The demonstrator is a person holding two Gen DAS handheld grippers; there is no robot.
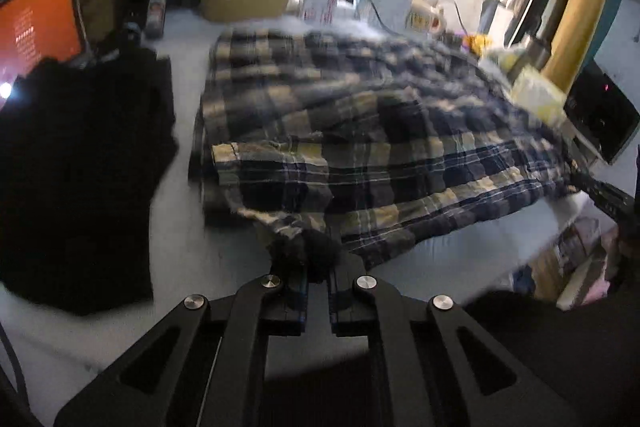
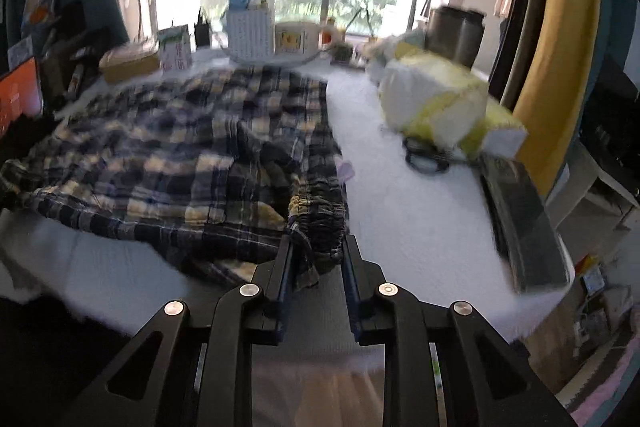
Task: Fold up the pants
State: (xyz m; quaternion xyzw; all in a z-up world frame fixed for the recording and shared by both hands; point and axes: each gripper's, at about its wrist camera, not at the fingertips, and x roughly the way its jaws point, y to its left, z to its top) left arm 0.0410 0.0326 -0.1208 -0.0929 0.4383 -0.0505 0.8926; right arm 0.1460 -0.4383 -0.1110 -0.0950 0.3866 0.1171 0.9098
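Clothing in black lies folded at the left of the white table, beside an orange screen. Plaid pants spread across the table's middle, one layer doubled over. The left gripper is nearly closed, pinching a dark bunched bit of the pants' near edge. The right gripper stands a little wider, clamping the gathered waistband. A yellow-and-white bundle sits further right.

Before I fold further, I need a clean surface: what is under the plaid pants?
The plaid pants lie on a pale blue-white table, bare around them. Whatever sits beneath the fabric itself is covered.
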